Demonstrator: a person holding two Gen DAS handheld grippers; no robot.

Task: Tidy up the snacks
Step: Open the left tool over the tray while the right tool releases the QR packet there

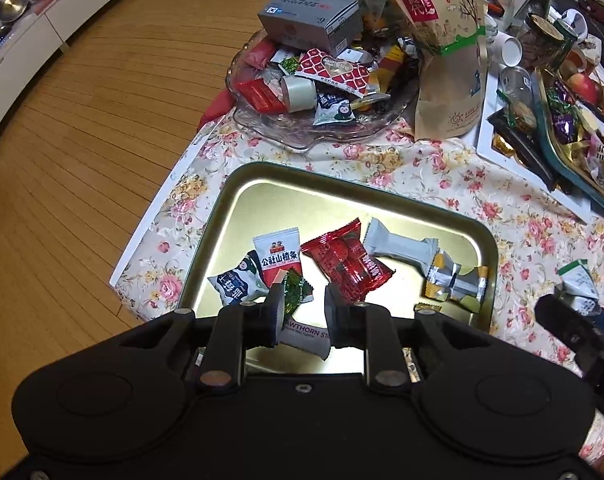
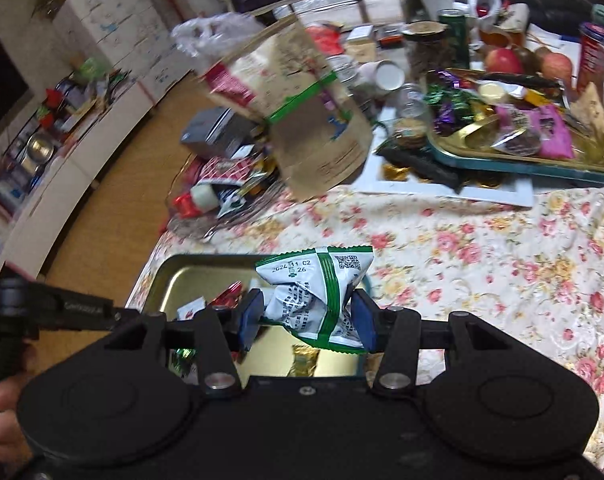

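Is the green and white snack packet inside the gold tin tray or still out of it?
Out. The packet is pinched, crumpled, between the right gripper's fingers, above the tray.

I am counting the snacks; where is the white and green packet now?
The white and green packet is pinched between the right gripper fingers, above the gold tray's right edge.

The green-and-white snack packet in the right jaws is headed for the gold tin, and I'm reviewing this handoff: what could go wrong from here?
1. The right gripper crumples the green-and-white packet; its contents may get crushed.
2. The left gripper hovers open over the gold tin; the two grippers could collide there.
3. The kraft paper bag leans beside the glass dish; a careless sweep might topple it.
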